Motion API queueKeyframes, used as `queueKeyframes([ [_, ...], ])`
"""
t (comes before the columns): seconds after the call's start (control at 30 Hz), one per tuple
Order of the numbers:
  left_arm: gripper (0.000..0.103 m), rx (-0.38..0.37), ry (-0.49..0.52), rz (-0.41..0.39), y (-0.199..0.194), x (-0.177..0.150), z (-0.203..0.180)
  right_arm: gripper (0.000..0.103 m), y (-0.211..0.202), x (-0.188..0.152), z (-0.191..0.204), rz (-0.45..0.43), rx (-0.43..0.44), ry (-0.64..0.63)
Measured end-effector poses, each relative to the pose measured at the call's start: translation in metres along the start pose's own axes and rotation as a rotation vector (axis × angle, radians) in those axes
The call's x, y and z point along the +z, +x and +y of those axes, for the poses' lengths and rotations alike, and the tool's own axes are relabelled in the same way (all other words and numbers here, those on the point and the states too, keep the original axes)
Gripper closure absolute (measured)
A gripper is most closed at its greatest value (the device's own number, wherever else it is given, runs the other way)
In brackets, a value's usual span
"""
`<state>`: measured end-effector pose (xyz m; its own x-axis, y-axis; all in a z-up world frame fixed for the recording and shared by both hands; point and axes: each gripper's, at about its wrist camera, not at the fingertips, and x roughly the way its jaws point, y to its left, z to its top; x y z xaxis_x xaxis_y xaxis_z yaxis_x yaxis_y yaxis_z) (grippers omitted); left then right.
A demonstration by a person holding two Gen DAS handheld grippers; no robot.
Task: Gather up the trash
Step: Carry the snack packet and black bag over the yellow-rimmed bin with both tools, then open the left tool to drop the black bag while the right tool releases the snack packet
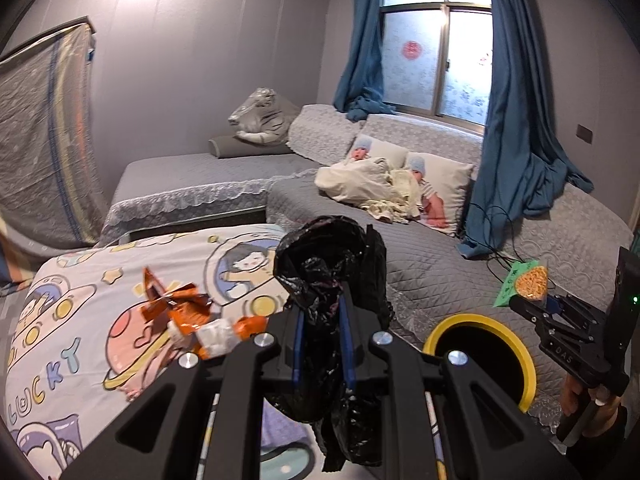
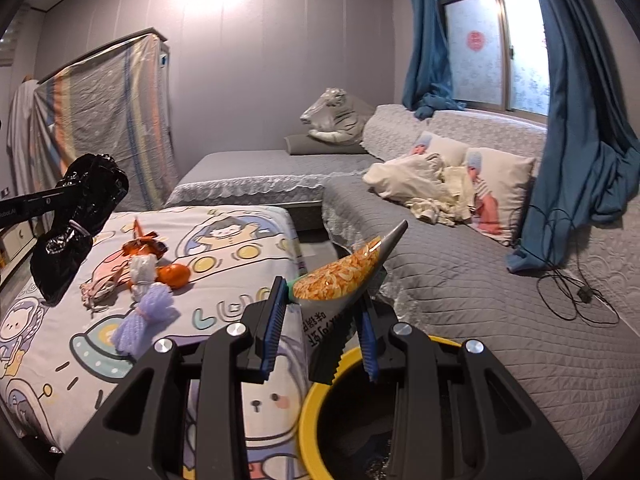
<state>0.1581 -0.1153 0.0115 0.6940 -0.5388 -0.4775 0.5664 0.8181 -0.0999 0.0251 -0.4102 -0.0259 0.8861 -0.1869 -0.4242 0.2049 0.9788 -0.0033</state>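
Right, both hands are loaded up around the yellow-rimmed bin. The left gripper has its jaws pinched almost together on a crumpled black plastic bag, which bulges above the blue pads and trails down below them. The right gripper is part-way closed on a snack packet — orange noodle print, silvery back — pressed between its pads directly above the bin's mouth.

From the left wrist the same packet shows as a small green and orange wedge in the other gripper's tip, just beyond the bin's far rim, with the person's hand wrapped on that handle beside the bin. The right wrist never catches that hand.

What the right wrist does give is the litter left on the cartoon-print bedspread, left of the bin: a purple foam fruit net, a white foam net, a mandarin and a twisted orange wrapper. The left view shows only the orange wrapper and a white scrap, the rest hidden behind its own fingers and the bag. A black cable lies looped on the grey quilted couch, right of the bin and beyond it.
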Motion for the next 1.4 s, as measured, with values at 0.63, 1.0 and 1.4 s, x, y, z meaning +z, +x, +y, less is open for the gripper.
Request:
queueKeyframes([
  [0.63, 0.089, -0.193, 0.128, 0.119, 0.078, -0.005, -0.102, 0.072, -0.002, -0.024, -0.057, 0.035, -0.112, 0.077],
  [1.0, 0.089, -0.273, 0.174, 0.195, 0.118, -0.021, -0.147, 0.072, 0.007, -0.046, -0.086, 0.087, -0.151, 0.14],
  [1.4, 0.089, -0.335, 0.208, 0.254, 0.149, -0.038, -0.181, 0.071, 0.018, -0.063, -0.103, 0.141, -0.179, 0.182],
])
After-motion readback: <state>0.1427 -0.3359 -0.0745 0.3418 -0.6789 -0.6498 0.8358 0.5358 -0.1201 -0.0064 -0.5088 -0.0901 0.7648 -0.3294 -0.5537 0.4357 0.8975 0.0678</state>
